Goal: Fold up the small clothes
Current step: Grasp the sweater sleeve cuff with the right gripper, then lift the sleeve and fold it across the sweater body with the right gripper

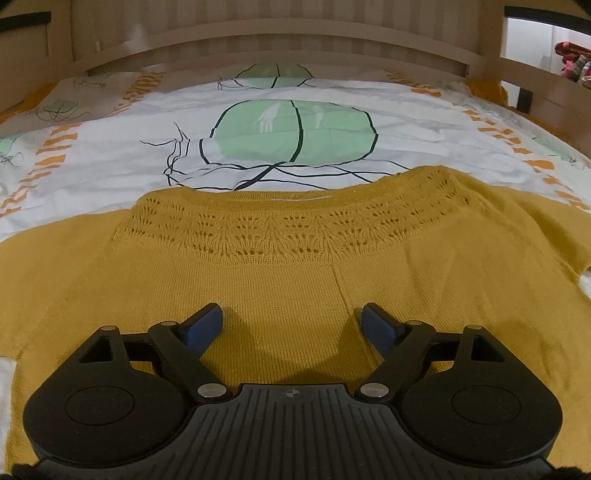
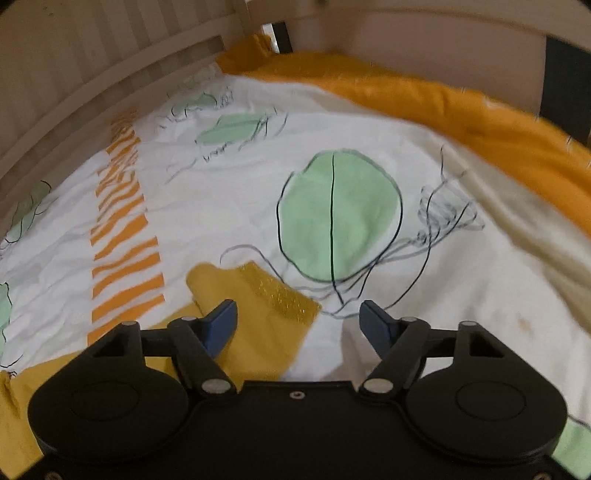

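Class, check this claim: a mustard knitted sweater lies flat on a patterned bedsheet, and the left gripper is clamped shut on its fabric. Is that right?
Not quite. In the left wrist view the left gripper stands open above the sweater, pinching nothing. The sweater does lie flat on the patterned bedsheet.

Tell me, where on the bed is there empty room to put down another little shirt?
Bare sheet lies between the yellow sweater's collar and the wooden headboard, around the green leaf print. More lies beyond the sleeve cuff, up to the orange blanket. Near the grippers, the sweater fills the space.
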### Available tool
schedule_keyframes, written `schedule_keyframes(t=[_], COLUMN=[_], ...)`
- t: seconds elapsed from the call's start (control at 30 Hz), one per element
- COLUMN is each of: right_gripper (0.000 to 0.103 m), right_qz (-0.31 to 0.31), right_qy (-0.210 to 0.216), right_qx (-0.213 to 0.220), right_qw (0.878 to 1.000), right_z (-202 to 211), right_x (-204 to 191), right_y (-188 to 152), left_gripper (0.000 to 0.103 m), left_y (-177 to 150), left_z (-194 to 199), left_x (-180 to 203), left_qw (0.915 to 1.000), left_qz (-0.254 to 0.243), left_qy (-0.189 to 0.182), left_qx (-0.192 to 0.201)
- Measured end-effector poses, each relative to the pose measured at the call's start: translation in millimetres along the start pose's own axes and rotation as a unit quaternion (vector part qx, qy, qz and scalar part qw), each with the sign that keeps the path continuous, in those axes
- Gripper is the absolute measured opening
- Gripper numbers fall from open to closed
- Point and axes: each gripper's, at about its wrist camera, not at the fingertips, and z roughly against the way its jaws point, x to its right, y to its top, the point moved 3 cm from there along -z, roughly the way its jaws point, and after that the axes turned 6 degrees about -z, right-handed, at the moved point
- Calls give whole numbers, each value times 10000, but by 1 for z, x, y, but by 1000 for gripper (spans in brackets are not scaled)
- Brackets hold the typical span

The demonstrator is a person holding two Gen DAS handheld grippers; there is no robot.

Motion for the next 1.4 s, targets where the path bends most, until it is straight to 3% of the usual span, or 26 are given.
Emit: schedule_keyframes(t=[0.1, 0.23, 0.33, 0.5, 0.63, 0.87, 1.03, 1.17, 1.4], right_gripper=[65, 27, 11, 10, 10, 10, 10, 10, 10], right_qz=[-100, -145, -252, -87, 237, 991, 1435, 1643, 1971], right_qy=[84, -116, -48, 29, 318, 1404, 2408, 3164, 3748], right_qx=[-46, 45, 174, 577, 873, 1105, 935, 554, -390], right_qw=[9999, 9998, 9995, 9983, 9954, 9789, 9553, 9327, 9051], right_z=[-8, -10, 0, 38, 76, 135, 166, 170, 138], right_x=[1, 5, 9, -1, -31, -131, -216, -280, -364], right_y=[-6, -8, -3, 16, 34, 28, -13, -64, -171], left_gripper=[83, 84, 84, 84, 84, 84, 84, 84, 84], left_y=[0, 0, 1, 5, 7, 4, 3, 0, -12], left_z=[0, -1, -1, 1, 9, 35, 55, 67, 77], left_x=[0, -1, -1, -6, -10, -32, -58, -84, -126], left_qw=[10000, 10000, 10000, 9995, 9982, 9936, 9926, 9923, 9910], left_qz=[-2, 5, 16, 25, 164, 623, 776, 899, 1132], left_qy=[0, -6, -38, -234, -395, -735, -767, -714, -536], left_qx=[-3, -20, -50, -212, -408, -593, -524, -460, -478])
